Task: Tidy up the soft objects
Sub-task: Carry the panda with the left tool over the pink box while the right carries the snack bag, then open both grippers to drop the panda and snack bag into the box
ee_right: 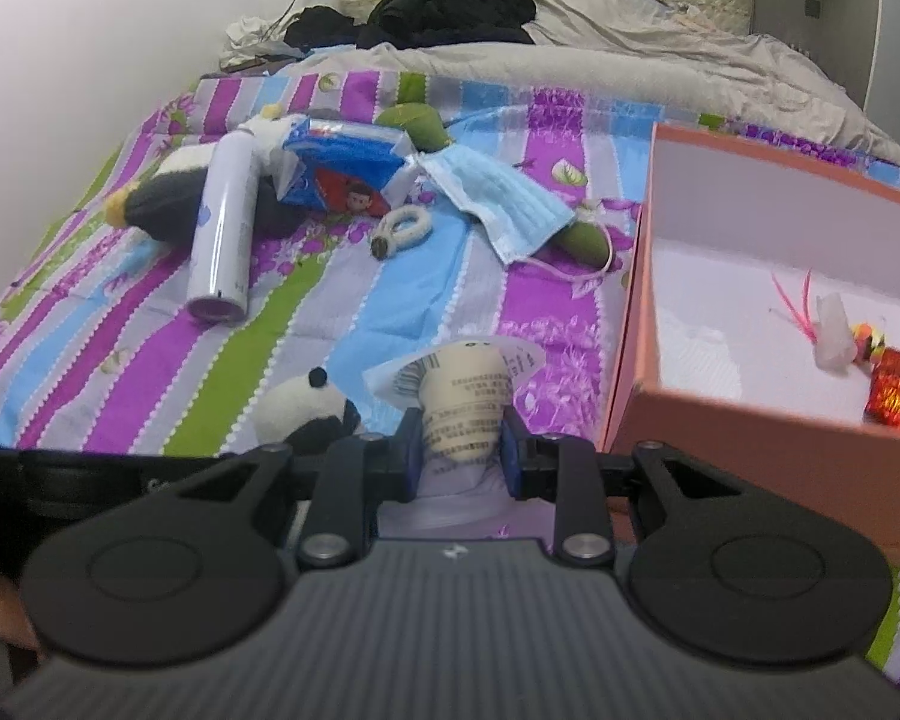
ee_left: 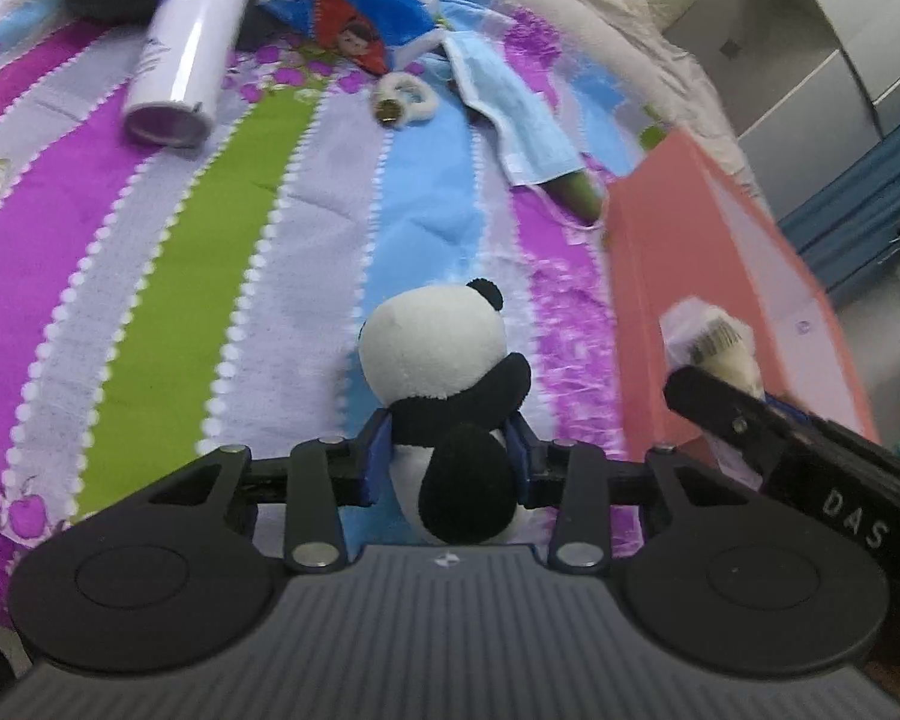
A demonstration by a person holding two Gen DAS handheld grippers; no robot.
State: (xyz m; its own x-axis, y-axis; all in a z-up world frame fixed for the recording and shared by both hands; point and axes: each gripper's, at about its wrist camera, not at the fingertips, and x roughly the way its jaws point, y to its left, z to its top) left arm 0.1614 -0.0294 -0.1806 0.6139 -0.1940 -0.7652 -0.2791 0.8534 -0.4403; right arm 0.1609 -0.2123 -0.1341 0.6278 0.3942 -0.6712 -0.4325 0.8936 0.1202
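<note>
Now | left gripper (ee_left: 447, 462) pinching panda (ee_left: 444, 360) beside box (ee_right: 750, 414) | right gripper (ee_right: 459, 453) pinching pouch (ee_right: 465, 402) | risk: slippery pouch dropping short of box

left tongs (ee_left: 447, 456) gripping panda plush (ee_left: 444, 372), striped bedspread (ee_left: 150, 276)

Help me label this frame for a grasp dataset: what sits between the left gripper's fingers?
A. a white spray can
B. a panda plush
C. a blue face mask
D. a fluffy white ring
B: in the left wrist view the panda plush sits between the blue pads of the left gripper, while the face mask, spray can and fluffy ring lie farther off on the striped bedspread.
</note>
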